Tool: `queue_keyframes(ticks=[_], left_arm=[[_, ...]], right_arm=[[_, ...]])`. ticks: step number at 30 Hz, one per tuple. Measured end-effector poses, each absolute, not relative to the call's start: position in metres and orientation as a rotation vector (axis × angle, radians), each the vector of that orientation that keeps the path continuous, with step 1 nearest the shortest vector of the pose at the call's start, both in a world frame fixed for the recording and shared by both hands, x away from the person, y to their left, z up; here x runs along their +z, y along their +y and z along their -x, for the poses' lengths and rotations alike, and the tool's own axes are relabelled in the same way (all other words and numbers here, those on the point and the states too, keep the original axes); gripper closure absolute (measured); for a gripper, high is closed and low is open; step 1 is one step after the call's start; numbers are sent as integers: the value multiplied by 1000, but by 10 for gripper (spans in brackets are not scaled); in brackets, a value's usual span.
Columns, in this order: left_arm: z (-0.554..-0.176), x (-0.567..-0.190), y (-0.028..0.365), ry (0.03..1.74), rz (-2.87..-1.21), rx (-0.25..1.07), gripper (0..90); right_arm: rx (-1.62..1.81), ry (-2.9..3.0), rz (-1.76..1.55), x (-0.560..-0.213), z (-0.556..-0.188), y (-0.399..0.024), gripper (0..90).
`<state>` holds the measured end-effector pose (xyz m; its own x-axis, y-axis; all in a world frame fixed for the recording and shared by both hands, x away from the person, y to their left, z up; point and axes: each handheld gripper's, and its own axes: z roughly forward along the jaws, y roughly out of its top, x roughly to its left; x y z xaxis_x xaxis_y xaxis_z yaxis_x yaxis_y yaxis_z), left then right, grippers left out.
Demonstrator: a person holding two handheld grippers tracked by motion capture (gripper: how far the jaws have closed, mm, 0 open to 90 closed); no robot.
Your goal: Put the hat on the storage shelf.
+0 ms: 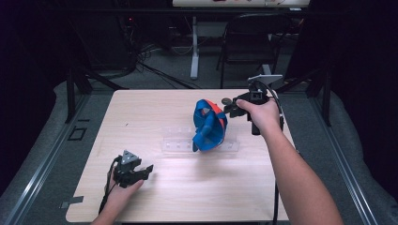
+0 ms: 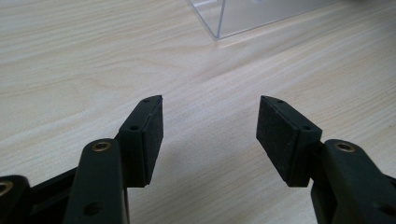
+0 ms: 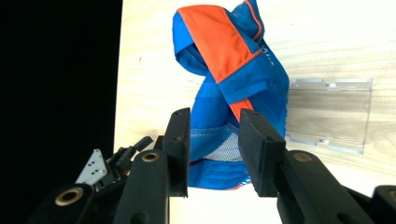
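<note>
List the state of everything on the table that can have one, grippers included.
Blue and orange cap: crumpled, propped upright on the clear stand.
Clear acrylic stand: lying flat on the table, under the cap.
Right gripper: jaws open, just behind the cap, pads not pressing on it.
Left gripper: jaws open, nothing between them, low over bare wood.

wooden table (image 1: 141, 117), black folding chair (image 1: 248, 40) behind

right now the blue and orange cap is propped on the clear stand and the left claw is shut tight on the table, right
Not quite: the left claw is open, its jaws apart over bare table, as the left gripper view shows. The blue and orange cap is indeed propped on the clear stand.
</note>
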<state>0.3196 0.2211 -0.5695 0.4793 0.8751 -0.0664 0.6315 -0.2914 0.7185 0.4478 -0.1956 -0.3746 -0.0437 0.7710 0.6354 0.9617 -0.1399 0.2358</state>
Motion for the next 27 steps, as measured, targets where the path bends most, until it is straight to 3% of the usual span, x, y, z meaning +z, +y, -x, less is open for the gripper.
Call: queue_keyframes(ticks=[13,27], left_arm=[[-320,-570,221,1243,-2026,454,418],[-320,-571,220,1242,-2034,453,418]], right_arm=[[-970,-1905,1906,-381,-429,-198,611],[-997,-1989,1845,-414,-391,-204,571]])
